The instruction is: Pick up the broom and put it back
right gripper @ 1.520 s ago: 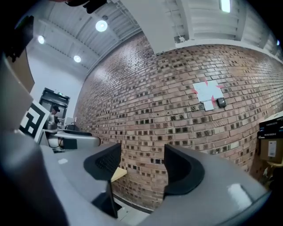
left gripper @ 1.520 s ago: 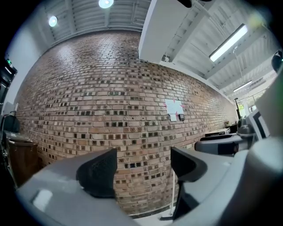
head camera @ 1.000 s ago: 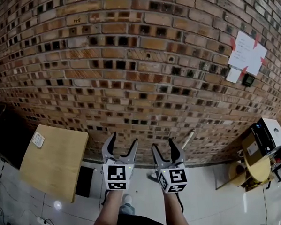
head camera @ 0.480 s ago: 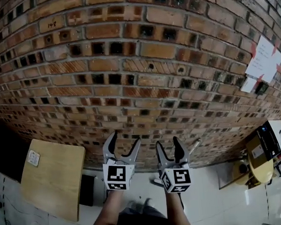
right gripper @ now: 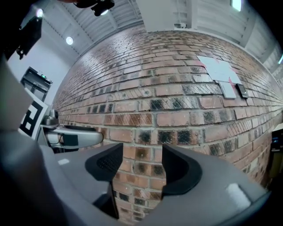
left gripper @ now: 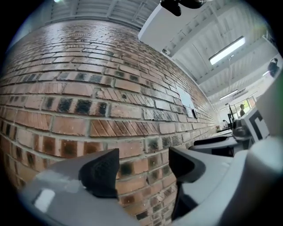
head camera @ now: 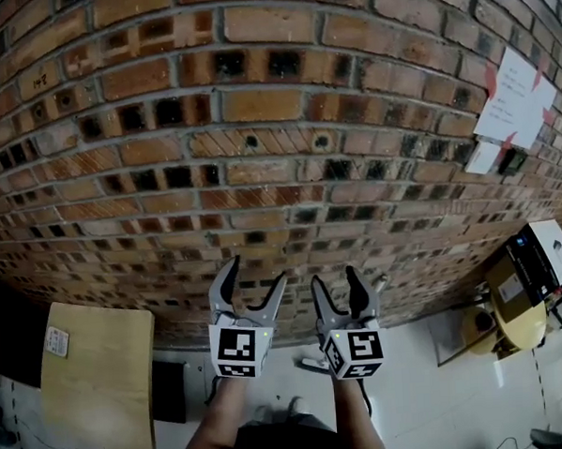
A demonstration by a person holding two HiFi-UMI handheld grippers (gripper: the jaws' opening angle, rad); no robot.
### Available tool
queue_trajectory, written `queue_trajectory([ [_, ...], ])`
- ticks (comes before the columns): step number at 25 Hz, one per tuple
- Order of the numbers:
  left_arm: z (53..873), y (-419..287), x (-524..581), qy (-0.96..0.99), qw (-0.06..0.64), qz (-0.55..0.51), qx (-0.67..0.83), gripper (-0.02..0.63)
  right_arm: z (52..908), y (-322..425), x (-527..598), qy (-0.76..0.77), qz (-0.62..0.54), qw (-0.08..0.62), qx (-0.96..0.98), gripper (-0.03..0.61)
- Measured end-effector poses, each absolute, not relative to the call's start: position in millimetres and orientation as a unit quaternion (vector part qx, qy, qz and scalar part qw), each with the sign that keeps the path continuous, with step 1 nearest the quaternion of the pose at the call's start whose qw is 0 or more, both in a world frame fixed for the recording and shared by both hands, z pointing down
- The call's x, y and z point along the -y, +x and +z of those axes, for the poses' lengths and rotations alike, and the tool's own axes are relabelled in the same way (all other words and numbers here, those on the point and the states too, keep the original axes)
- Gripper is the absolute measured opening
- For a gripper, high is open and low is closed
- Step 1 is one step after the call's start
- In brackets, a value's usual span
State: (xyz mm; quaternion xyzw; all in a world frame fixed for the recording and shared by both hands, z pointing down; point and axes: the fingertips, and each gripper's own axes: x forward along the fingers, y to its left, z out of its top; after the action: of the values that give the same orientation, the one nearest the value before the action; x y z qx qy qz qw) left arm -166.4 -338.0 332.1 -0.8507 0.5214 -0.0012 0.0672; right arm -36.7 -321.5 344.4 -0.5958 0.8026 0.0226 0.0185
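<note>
Both grippers are held level, side by side, facing a brick wall [head camera: 259, 154]. My left gripper [head camera: 254, 278] is open and its jaws frame only bricks in the left gripper view [left gripper: 143, 170]. My right gripper [head camera: 337, 282] is open too, with only wall between its pads [right gripper: 141, 170]. A pale stick [head camera: 379, 283], perhaps the broom's handle, leans against the wall just right of the right gripper. Most of it is hidden behind that gripper. Neither gripper touches it.
A wooden table [head camera: 96, 369] stands at the lower left, with a dark box [head camera: 168, 392] beside it. Papers [head camera: 514, 99] are taped to the wall at upper right. A white-topped box [head camera: 537, 262] and a yellow stool [head camera: 512, 324] stand at the right.
The wall has come much closer and fills more of the head view. Both grippers advanced towards it together, still open. The table and the boxes slid outwards and down.
</note>
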Motion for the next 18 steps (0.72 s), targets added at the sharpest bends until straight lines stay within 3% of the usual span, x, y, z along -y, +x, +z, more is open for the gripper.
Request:
queue_trajectory([
  [10, 368.1, -28.5, 344.7, -0.920, 0.044, -0.027, -0.389, 0.351, 399.7, 71.8, 302.3, -0.652, -0.036, -0.021, -0.757, 0.284],
  [18, 442.1, 58.2, 316.8, -0.954, 0.014, -0.082, -0.289, 0.351, 484.1, 133.3, 269.0, -0.678, -0.110, -0.048, -0.725, 0.285],
])
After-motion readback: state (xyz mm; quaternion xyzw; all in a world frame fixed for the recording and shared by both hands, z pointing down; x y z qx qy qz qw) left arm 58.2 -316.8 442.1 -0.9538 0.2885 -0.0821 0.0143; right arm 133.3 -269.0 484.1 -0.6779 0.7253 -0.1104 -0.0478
